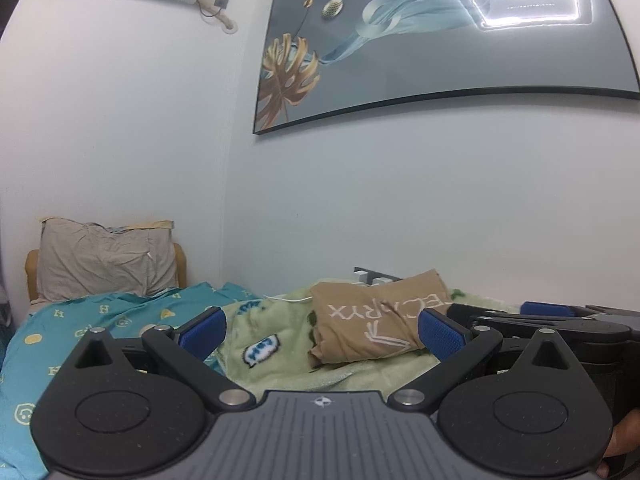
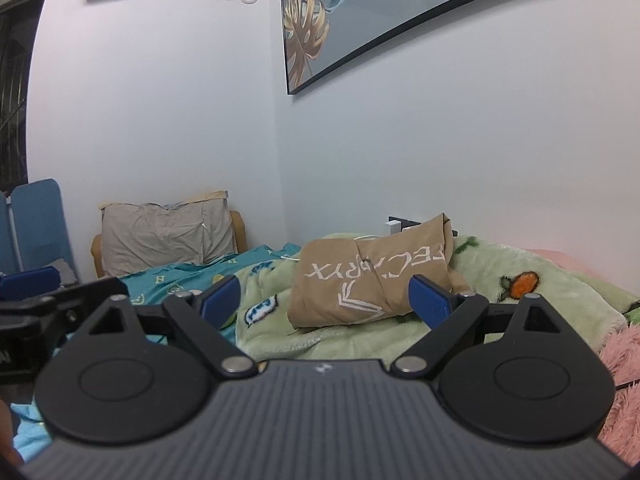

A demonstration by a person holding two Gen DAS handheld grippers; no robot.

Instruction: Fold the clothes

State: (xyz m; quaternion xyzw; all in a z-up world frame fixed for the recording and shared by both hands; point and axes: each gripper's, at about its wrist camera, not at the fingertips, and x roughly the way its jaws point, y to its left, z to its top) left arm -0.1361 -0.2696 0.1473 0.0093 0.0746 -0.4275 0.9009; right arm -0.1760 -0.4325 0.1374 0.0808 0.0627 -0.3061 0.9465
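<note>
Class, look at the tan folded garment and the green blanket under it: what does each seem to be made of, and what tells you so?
Tan folded garment: probably thin woven or knit cloth, matte, creasing softly, with white printed lettering. Green blanket: likely plush fleece, its surface fuzzy and napped.

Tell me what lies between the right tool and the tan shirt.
Only bare green blanket separates the open right tool from the folded tan shirt, seen in the right wrist view.

Both grippers are showing black linkage arms with silver pivot screws. Blue ribbed pads [image 1: 202, 330] are lining the jaws. Grey ridged housings are bearing a small white emblem [image 1: 321, 401].
</note>
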